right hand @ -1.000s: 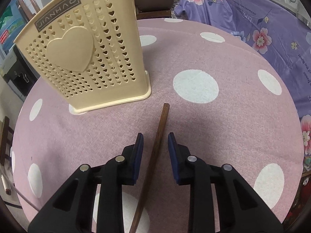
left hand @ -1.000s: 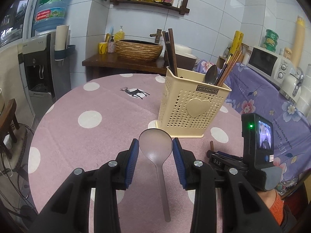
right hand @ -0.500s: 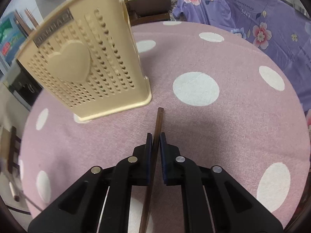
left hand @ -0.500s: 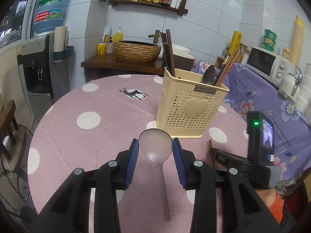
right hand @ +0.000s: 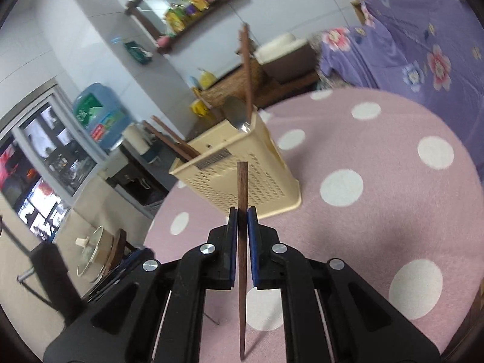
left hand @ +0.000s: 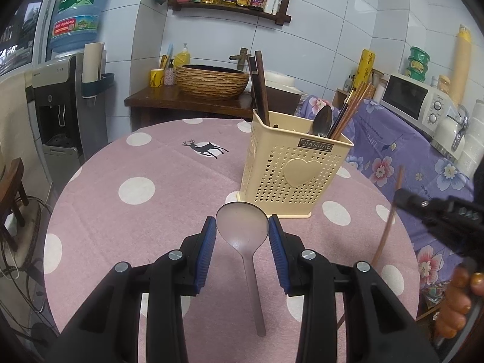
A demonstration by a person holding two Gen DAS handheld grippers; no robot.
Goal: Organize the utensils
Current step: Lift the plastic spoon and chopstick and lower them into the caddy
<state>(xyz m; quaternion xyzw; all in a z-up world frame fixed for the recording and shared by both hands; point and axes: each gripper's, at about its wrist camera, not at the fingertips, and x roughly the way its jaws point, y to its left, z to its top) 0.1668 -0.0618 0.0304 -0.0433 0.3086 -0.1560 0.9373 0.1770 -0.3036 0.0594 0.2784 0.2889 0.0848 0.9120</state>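
Chopstick [right hand: 242,211], earlier flat on the table, now hangs lifted, pinched by right gripper [right hand: 242,224]; left gripper [left hand: 242,236] spread.

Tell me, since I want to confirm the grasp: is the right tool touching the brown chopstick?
Touching. The right wrist view shows the right tool with both blue pads pressed against the chopstick, no gap on either side.

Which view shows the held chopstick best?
The right wrist view: the chopstick runs centrally between the right gripper fingers, clamped. The left wrist view shows it only thin and tilted near the right edge, partly hidden by the gripper.
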